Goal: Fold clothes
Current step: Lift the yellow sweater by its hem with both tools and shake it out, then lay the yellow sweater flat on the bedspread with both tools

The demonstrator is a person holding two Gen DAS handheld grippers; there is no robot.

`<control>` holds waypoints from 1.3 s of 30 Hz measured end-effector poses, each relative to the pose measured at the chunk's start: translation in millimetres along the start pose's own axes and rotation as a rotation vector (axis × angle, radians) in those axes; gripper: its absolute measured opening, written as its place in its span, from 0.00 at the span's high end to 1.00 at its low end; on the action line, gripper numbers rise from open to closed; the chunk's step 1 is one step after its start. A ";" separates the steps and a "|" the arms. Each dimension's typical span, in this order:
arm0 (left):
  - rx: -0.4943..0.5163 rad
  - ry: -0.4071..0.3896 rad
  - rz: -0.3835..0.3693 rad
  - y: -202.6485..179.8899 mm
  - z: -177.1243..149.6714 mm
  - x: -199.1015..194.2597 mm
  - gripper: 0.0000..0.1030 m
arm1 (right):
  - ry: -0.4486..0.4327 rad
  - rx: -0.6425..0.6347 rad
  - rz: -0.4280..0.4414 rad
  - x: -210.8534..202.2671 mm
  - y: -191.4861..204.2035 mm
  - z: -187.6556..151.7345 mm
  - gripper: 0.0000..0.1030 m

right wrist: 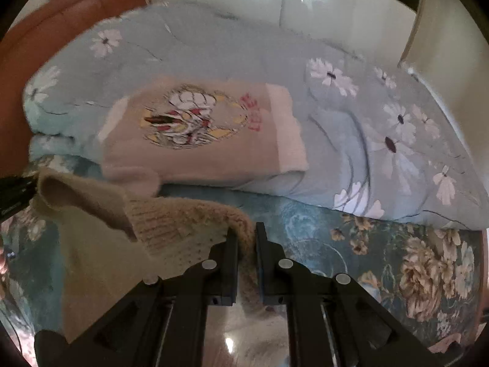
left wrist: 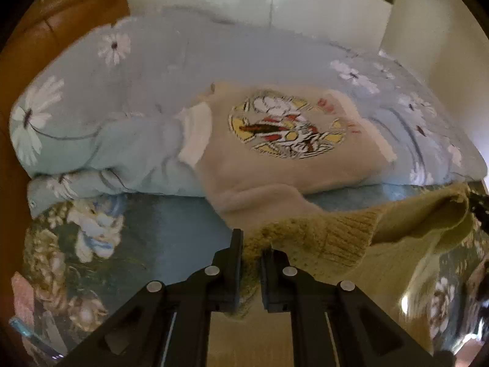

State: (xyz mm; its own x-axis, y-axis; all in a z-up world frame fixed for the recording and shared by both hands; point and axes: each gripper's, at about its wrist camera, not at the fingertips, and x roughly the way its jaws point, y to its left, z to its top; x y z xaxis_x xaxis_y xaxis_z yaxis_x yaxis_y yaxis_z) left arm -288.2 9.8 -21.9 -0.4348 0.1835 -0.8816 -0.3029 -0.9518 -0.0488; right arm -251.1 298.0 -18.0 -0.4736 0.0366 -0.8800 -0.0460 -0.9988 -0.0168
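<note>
A beige knitted sweater (left wrist: 330,238) hangs in the air between the two grippers, stretched over the edge of the bed. My left gripper (left wrist: 252,244) is shut on its ribbed edge at the left end. My right gripper (right wrist: 246,238) is shut on the same sweater (right wrist: 171,223) at the right end; the cloth sags to the left below it. Behind it, a folded pinkish sweatshirt (left wrist: 275,150) with a round cartoon print lies on the light blue quilt; the right wrist view shows this sweatshirt (right wrist: 198,131) too.
The light blue quilt (left wrist: 152,91) with white daisies is bunched on the far part of the bed. A teal floral sheet (right wrist: 397,260) covers the near part. A brown headboard (left wrist: 45,30) stands at left, a white wall behind. The left gripper's tip (right wrist: 15,192) shows at the left edge.
</note>
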 end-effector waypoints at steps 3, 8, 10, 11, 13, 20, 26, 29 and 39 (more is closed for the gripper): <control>-0.011 0.058 0.006 0.8 6.0 36.1 0.90 | 0.080 0.044 0.003 43.8 -5.4 7.3 0.91; -0.067 0.131 -0.002 3.2 7.6 82.7 0.88 | 0.175 0.105 0.013 94.1 -15.1 6.6 0.91; -0.120 0.159 -0.020 7.5 7.0 98.0 0.87 | 0.203 0.135 0.026 108.3 -19.1 7.1 0.90; -0.147 0.173 -0.030 9.6 6.7 105.7 0.87 | 0.211 0.150 0.036 113.6 -20.8 7.8 0.90; -0.200 0.196 -0.050 13.7 4.7 117.5 0.85 | 0.225 0.162 0.042 123.1 -22.2 8.3 0.90; -0.280 0.200 -0.094 29.5 -7.1 113.3 0.46 | 0.188 0.146 0.041 114.2 -26.2 5.6 0.64; -0.307 0.207 -0.129 53.3 -41.5 79.1 0.41 | 0.153 0.246 0.119 72.2 -40.8 -33.2 0.60; -0.298 0.218 -0.095 66.7 -78.0 56.4 0.40 | 0.156 0.290 0.152 48.1 -46.5 -73.8 0.58; -0.453 0.316 -0.106 103.1 -193.2 14.6 0.39 | 0.318 0.451 0.270 -5.9 -38.9 -247.0 0.55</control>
State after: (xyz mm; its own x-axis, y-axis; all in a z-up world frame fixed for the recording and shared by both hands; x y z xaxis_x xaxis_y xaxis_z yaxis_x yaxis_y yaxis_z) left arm -161.9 -133.1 -130.5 -0.1253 0.2673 -0.9554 0.0941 -0.9555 -0.2797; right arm -29.2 328.6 -129.5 -0.2380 -0.2969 -0.9248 -0.3618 -0.8565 0.3681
